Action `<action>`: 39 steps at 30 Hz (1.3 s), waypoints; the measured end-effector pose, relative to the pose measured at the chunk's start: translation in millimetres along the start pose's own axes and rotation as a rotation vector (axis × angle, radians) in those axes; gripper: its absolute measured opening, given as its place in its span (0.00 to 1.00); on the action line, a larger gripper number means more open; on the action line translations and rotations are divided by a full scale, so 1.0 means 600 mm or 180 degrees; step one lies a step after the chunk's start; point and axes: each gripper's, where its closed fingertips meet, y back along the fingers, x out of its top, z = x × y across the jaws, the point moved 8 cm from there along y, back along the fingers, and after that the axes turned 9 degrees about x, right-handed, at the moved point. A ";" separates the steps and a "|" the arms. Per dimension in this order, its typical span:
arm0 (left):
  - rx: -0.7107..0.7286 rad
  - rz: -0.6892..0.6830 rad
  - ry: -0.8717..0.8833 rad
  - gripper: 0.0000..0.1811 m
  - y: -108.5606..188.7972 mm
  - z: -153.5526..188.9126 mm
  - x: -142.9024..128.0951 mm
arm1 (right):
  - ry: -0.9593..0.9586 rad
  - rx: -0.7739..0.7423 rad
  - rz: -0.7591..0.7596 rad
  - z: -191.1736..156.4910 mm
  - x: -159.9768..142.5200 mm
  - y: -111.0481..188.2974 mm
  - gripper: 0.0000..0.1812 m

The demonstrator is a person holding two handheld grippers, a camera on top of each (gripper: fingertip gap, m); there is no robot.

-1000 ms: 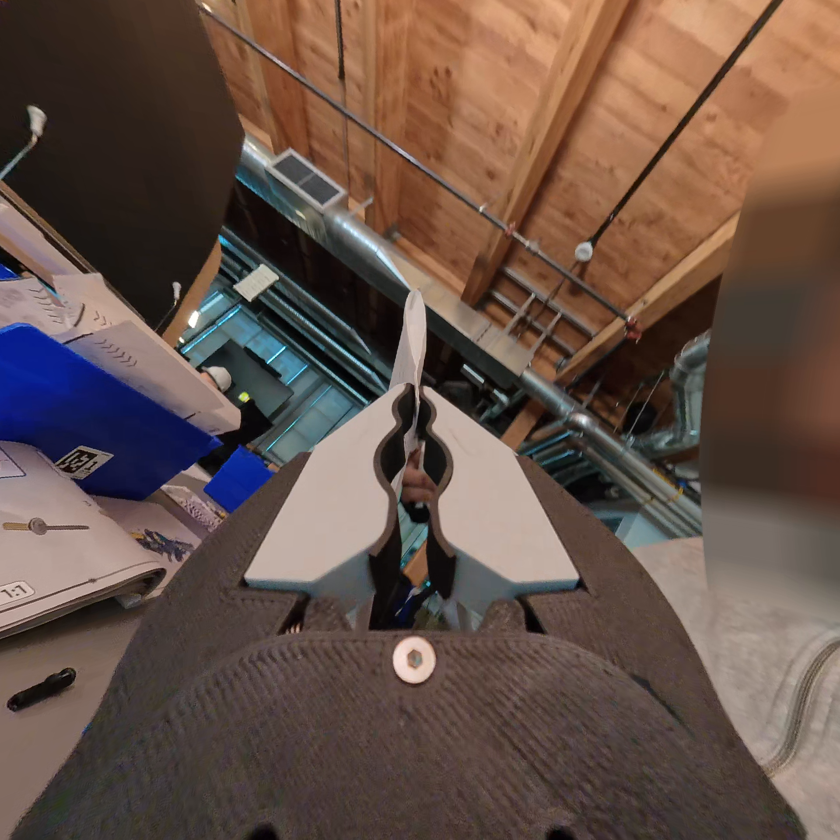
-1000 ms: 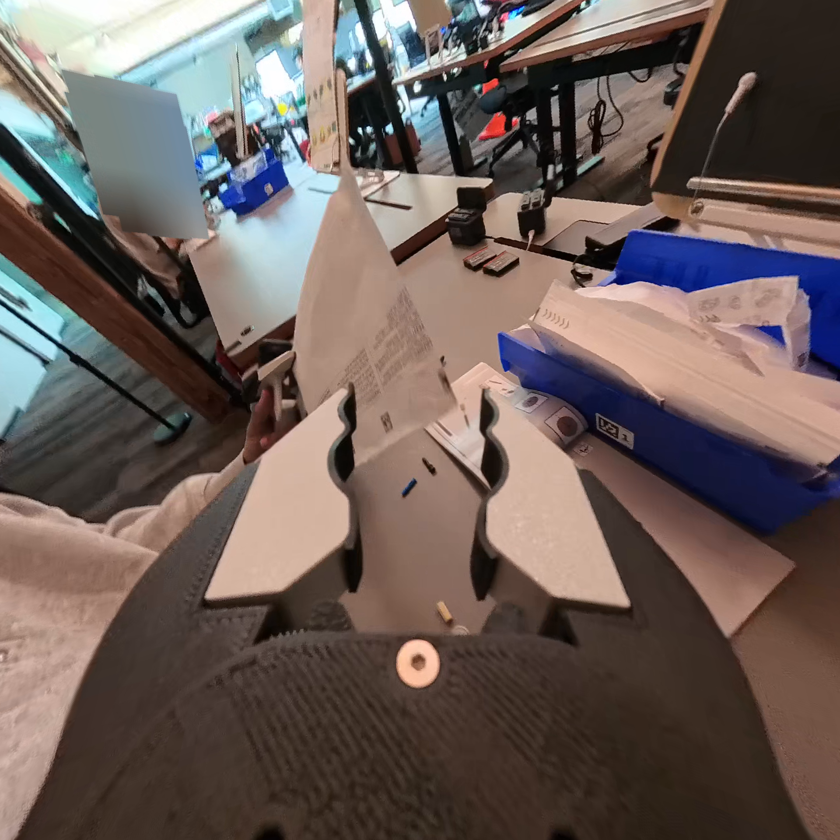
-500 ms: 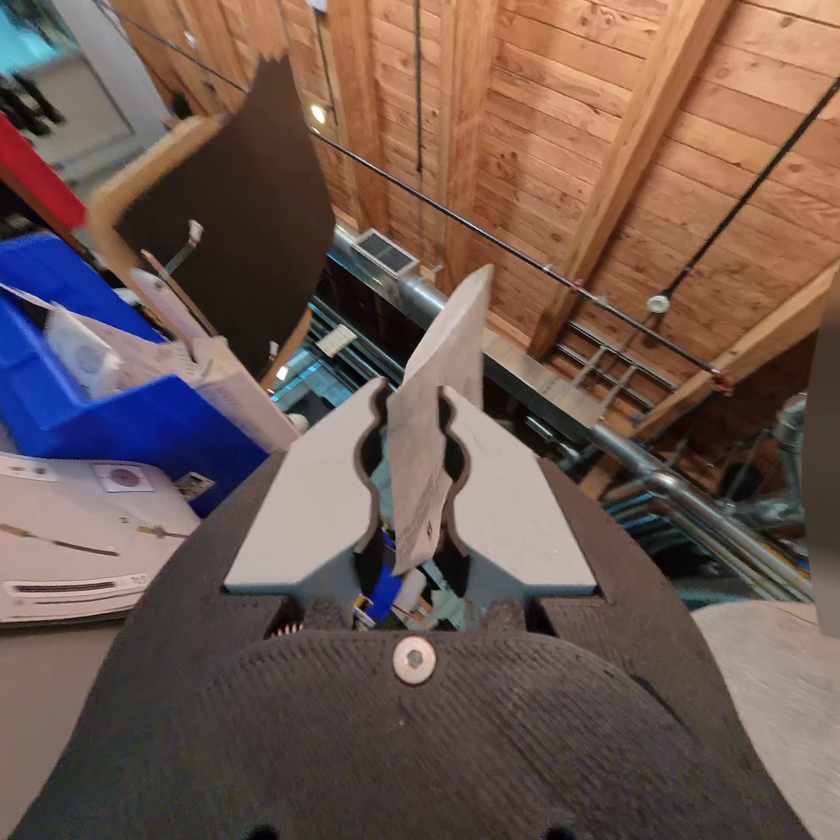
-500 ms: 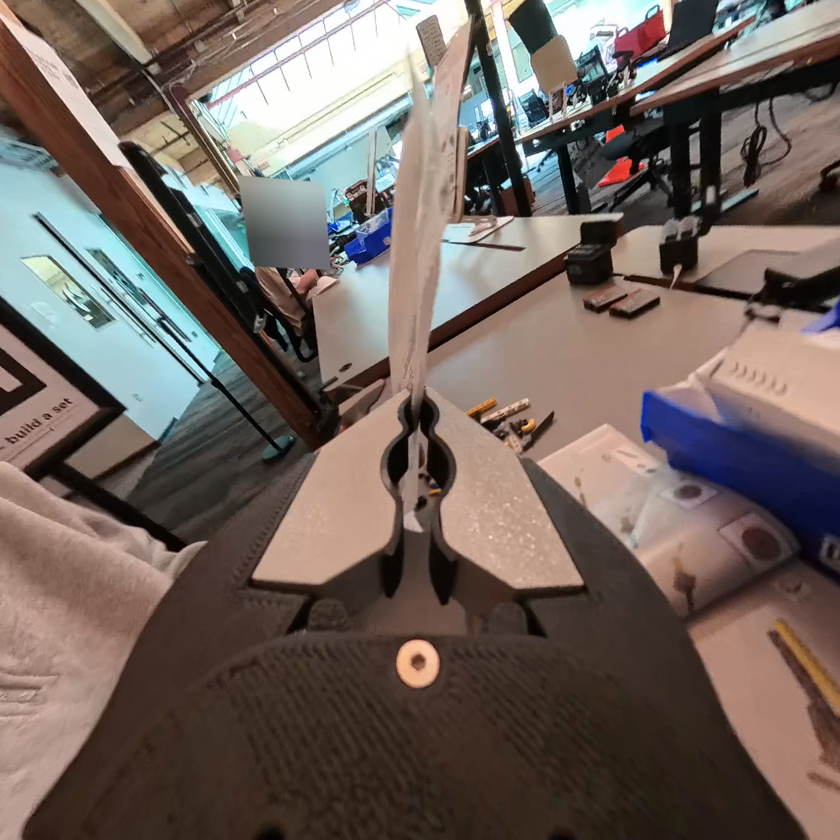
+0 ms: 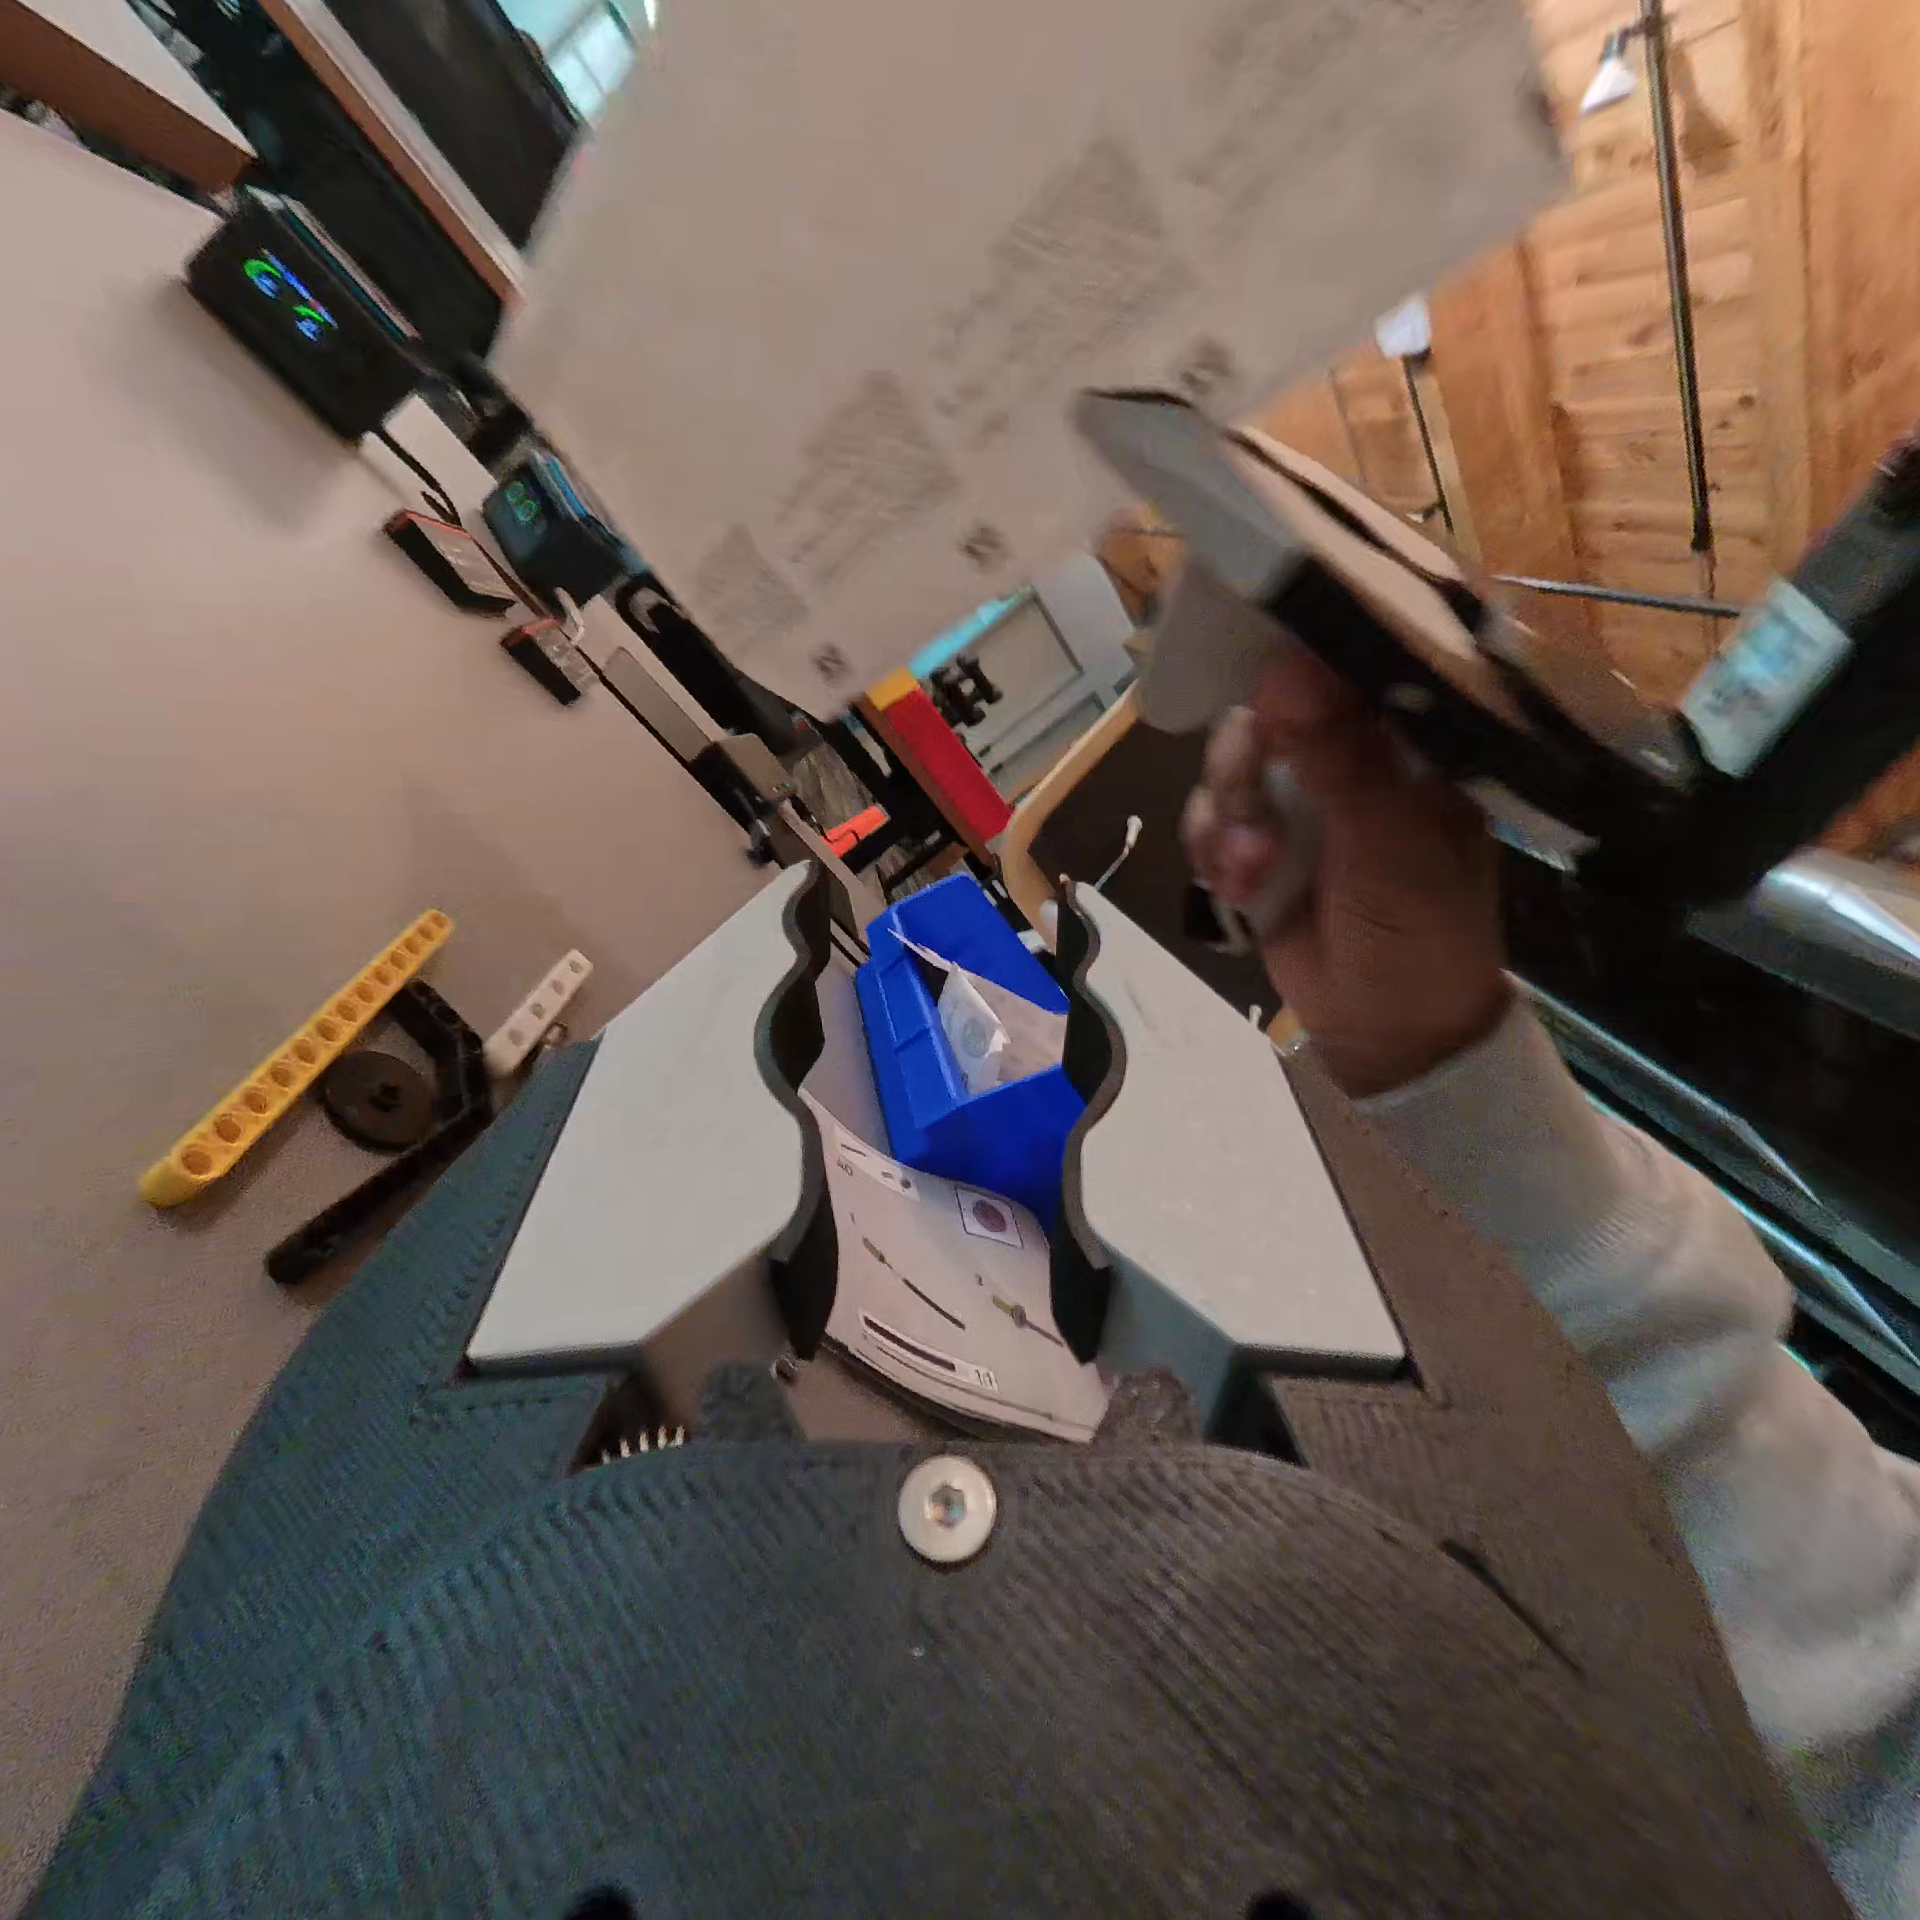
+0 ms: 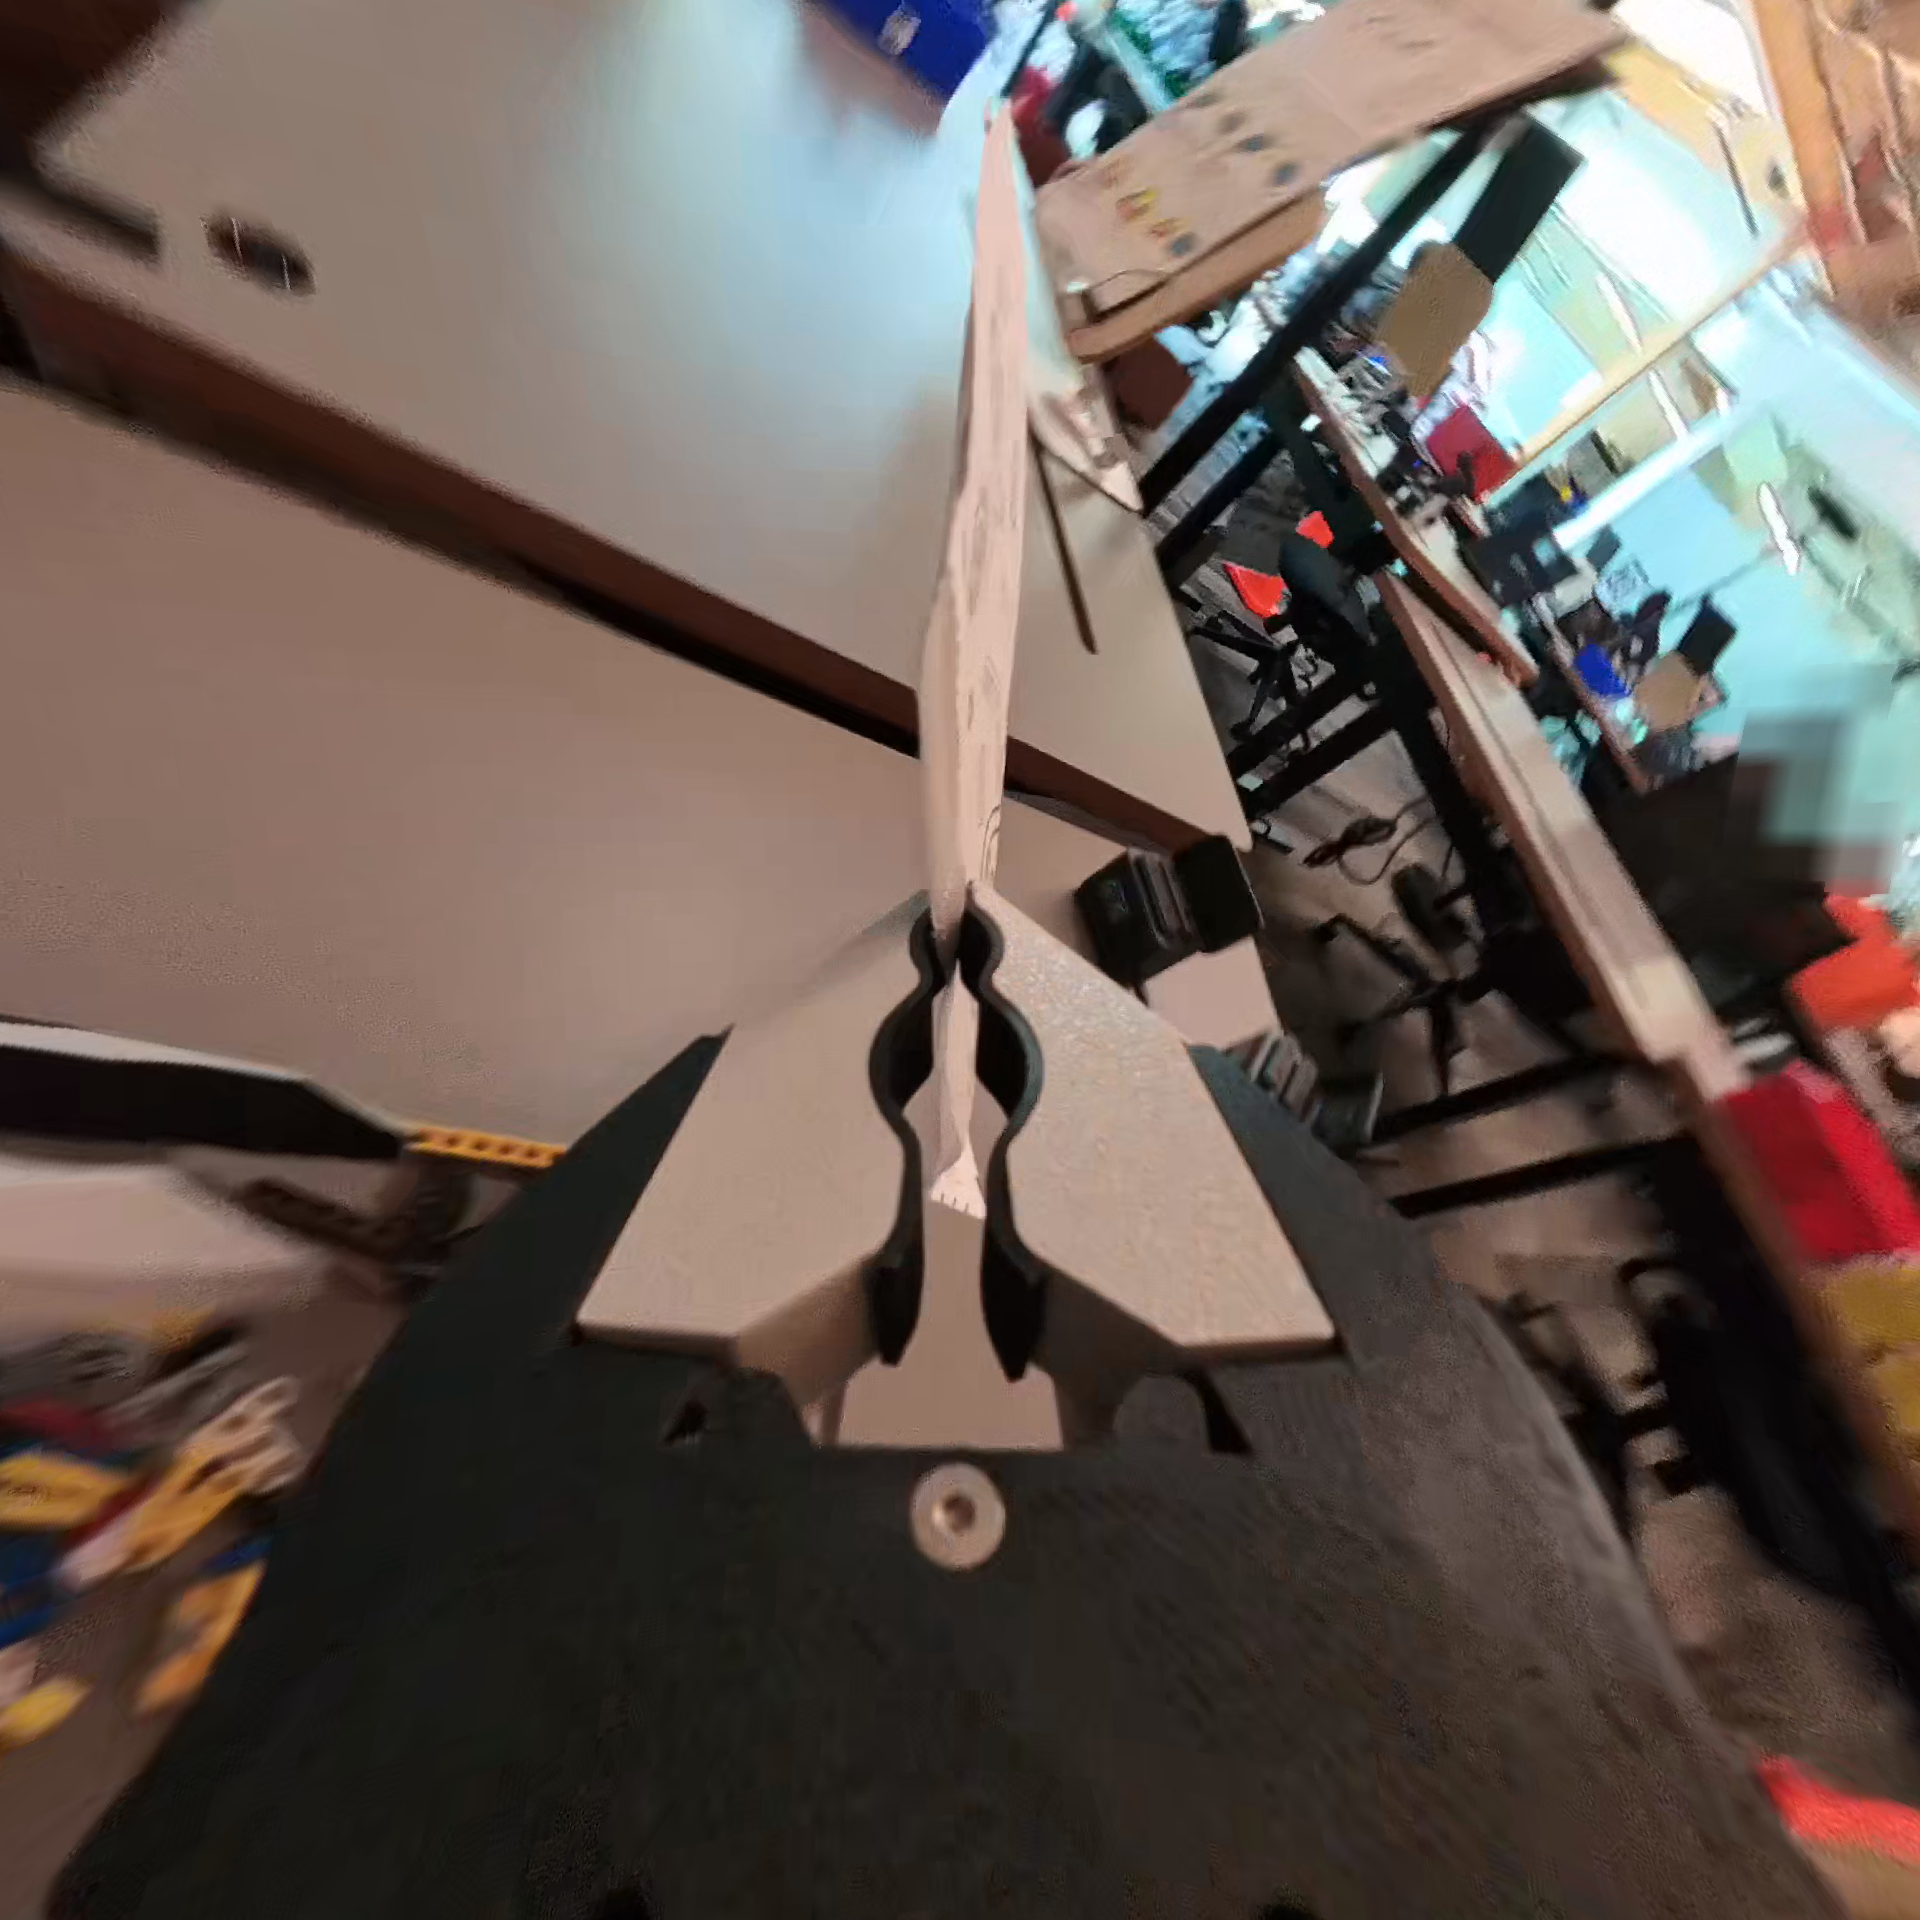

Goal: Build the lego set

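My right gripper (image 6: 961, 920) is shut on a flat white paper bag (image 6: 982, 582), which stands up edge-on from the fingertips. In the left wrist view the same bag (image 5: 987, 312) hangs as a wide sheet above the table, held by the right gripper (image 5: 1153, 447) in a person's hand (image 5: 1351, 862). My left gripper (image 5: 935, 914) is open and empty. Between its fingers I see the open instruction booklet (image 5: 935, 1288) and a blue bin (image 5: 956, 1049). A long yellow beam (image 5: 301, 1055), a black gear (image 5: 379, 1091), a black beam (image 5: 364, 1210) and a small white beam (image 5: 540, 1008) lie on the table to the left.
The grey table (image 5: 156, 727) carries black devices with lit screens (image 5: 301, 312) and small black boxes (image 5: 447, 561) at the back. In the right wrist view blurred coloured pieces (image 6: 135, 1507) lie at lower left and a black box (image 6: 1164, 904) sits near the table's edge. My right fingertips sit around 12 centimetres from my left ones. The black gear (image 5: 379, 1091) lies around 11 centimetres away from my left fingertips. It turns up in the right wrist view (image 6: 457, 1198) as well.
My left gripper let go of the paper bag, opened, and swung down toward the table. My right gripper closed on the bag and now holds it alone, tilted over the table.
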 end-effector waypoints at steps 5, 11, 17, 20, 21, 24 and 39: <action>0.0241 0.0625 0.0069 0.21 0.027 -0.024 0.046 | 0.0892 0.0590 -0.0310 -0.048 -0.028 -0.198 0.00; 0.0369 0.1136 0.0065 0.17 0.053 -0.043 0.091 | 0.0965 0.1076 -0.0512 -0.097 -0.084 -0.277 0.03; 0.0324 0.1007 0.0141 0.18 0.044 -0.044 0.082 | 0.0791 0.1288 -0.0641 -0.110 -0.099 -0.254 0.14; 0.0288 0.0983 0.0088 0.17 0.042 -0.039 0.080 | 0.0518 0.1426 -0.0601 -0.116 -0.097 -0.217 0.19; 0.0285 0.0983 0.0069 0.17 0.042 -0.037 0.079 | 0.0466 0.1413 -0.0618 -0.116 -0.098 -0.206 0.18; 0.0249 0.0937 0.0048 0.17 0.038 -0.032 0.072 | 0.0386 0.1243 -0.0753 -0.105 -0.111 -0.191 0.14; 0.0150 0.0754 0.0092 0.17 0.029 -0.032 0.063 | -0.0946 0.1298 -0.1488 -0.074 -0.147 -0.167 0.32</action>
